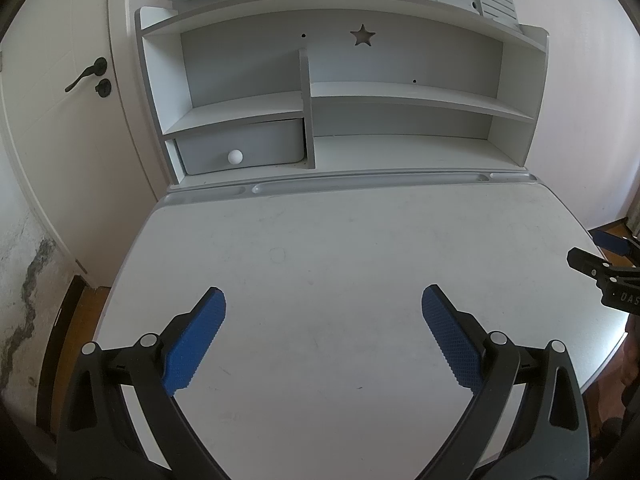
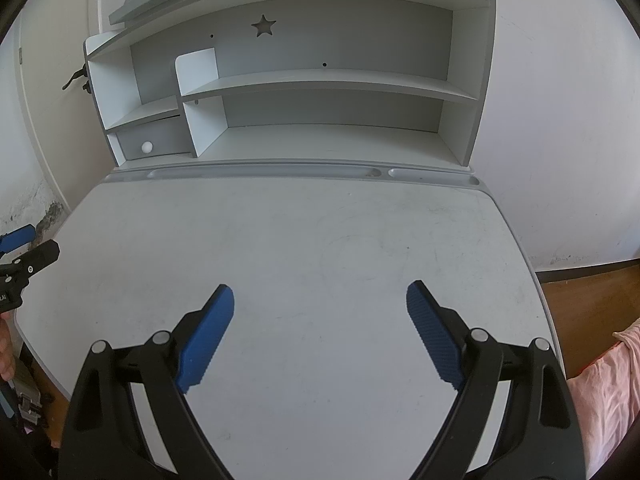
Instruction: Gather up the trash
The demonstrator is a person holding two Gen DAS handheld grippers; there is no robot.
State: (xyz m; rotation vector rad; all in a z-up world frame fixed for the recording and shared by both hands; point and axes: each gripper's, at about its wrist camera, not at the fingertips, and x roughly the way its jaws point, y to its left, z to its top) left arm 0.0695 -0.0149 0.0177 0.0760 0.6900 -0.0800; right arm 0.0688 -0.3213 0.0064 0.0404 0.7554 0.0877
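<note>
No trash shows in either view. My left gripper [image 1: 323, 300] is open and empty, held above the near part of a white desk top [image 1: 340, 248]. My right gripper [image 2: 320, 294] is open and empty above the same desk top [image 2: 304, 232]. The right gripper's tips also show at the right edge of the left wrist view [image 1: 600, 256]. The left gripper's tips show at the left edge of the right wrist view [image 2: 28, 248].
A grey-white hutch [image 1: 340, 92] with shelves, a star cut-out and a drawer with a white knob [image 1: 235, 157] stands at the desk's back. A pen groove [image 1: 360, 184] runs along the back edge. A door [image 1: 60, 120] is left; pink fabric [image 2: 608, 376] lies at right.
</note>
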